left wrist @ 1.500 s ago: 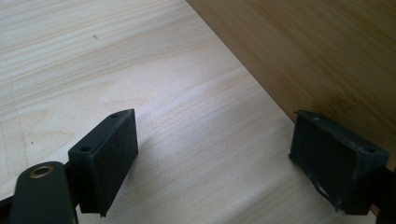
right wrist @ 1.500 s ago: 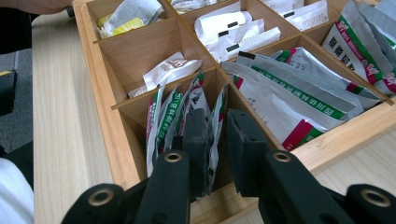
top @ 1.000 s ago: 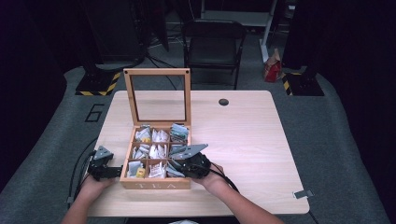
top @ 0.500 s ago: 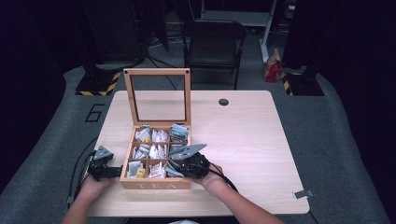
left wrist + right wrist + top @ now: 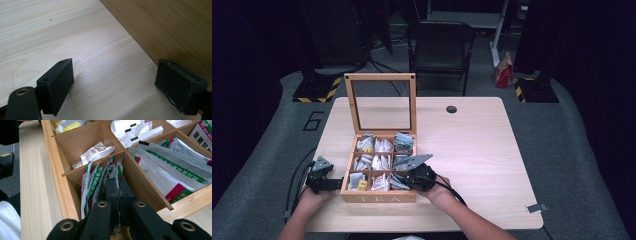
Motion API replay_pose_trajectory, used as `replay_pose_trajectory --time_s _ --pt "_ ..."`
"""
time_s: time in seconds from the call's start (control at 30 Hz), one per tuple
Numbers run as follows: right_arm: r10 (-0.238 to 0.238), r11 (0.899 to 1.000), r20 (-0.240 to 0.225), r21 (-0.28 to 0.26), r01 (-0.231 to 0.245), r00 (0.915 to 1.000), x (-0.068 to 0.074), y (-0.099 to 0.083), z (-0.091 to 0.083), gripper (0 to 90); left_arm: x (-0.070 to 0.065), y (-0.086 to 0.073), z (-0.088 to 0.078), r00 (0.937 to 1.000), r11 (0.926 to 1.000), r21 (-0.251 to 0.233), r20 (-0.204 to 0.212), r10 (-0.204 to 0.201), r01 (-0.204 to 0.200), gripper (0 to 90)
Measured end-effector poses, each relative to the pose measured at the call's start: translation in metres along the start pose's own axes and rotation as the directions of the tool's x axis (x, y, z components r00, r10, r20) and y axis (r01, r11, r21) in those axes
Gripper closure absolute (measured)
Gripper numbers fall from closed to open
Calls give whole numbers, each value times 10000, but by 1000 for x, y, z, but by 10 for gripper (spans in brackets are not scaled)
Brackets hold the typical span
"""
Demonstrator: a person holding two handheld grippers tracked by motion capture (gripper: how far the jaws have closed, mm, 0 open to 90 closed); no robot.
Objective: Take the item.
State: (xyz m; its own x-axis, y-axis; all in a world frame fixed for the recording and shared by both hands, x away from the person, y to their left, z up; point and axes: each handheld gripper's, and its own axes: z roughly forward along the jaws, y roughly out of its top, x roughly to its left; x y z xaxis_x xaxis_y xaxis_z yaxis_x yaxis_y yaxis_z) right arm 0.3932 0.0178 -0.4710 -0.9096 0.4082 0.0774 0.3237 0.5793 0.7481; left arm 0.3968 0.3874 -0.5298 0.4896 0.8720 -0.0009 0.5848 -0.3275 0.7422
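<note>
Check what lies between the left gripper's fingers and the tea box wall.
Only bare table: in the left gripper view, the open left gripper rests beside the tea box wall.

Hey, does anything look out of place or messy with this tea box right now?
Nothing is spilled or broken. The tea box sits square with its lid upright. The packets lie loosely, some slanted over the dividers. The right gripper has just closed on one packet in the near right compartment.

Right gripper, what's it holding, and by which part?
The right gripper has just closed on a green-and-white tea packet standing in the tea box, pinching its upper edge.
</note>
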Motion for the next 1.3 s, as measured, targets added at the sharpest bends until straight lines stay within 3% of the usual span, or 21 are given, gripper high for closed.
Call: replay_pose_trajectory --time_s 0.37,0.63,1.3 --pt "-121 9999 23 -84 121 9999 0 1 -3 897 0 0 0 10000 10000 -7 23 -34 34 148" --pt "70 9994 -171 -339 -76 9998 0 8 -14 897 0 0 0 10000 10000 0 0 -2 2 148" --pt "-42 9973 -466 -739 7 9989 1 30 -46 893 0 0 1 10000 9999 -122 -44 -30 30 148"
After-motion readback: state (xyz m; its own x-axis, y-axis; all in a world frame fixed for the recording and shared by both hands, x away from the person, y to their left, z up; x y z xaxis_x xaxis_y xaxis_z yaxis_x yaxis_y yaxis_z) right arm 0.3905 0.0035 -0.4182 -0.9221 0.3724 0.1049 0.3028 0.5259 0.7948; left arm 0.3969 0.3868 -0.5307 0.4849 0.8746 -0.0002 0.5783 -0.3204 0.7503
